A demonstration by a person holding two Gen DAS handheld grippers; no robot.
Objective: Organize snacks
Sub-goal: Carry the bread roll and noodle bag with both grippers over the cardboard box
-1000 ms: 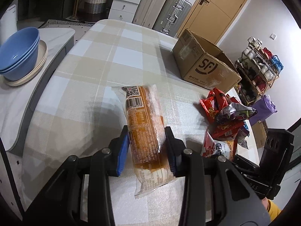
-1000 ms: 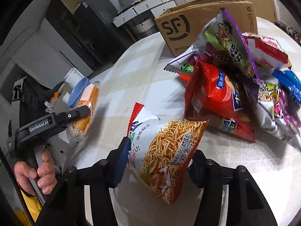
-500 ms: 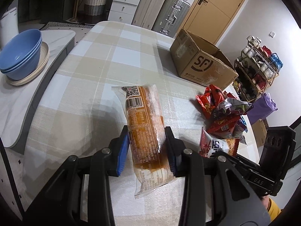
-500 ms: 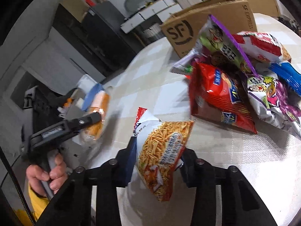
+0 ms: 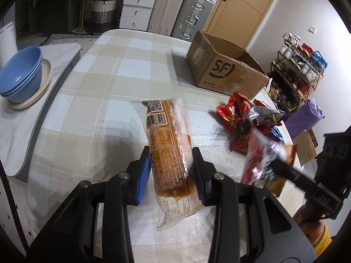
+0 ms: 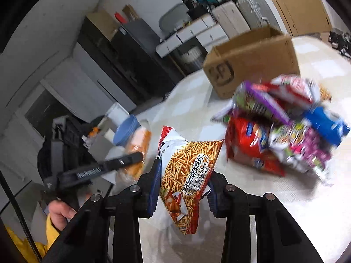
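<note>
Between each claw's pads sits a clamped snack: right claw (image 6: 182, 188), noodle bag (image 6: 186, 175).

A broad stretch of checked surface (image 5: 105, 70) is left bare on the left. The right side is blocked by the snack pile (image 5: 248, 120) and the cardboard box (image 5: 221, 70) behind it.

Checked table (image 5: 114, 70): cardboard box (image 5: 221, 70), snack pile (image 5: 248, 118)
</note>
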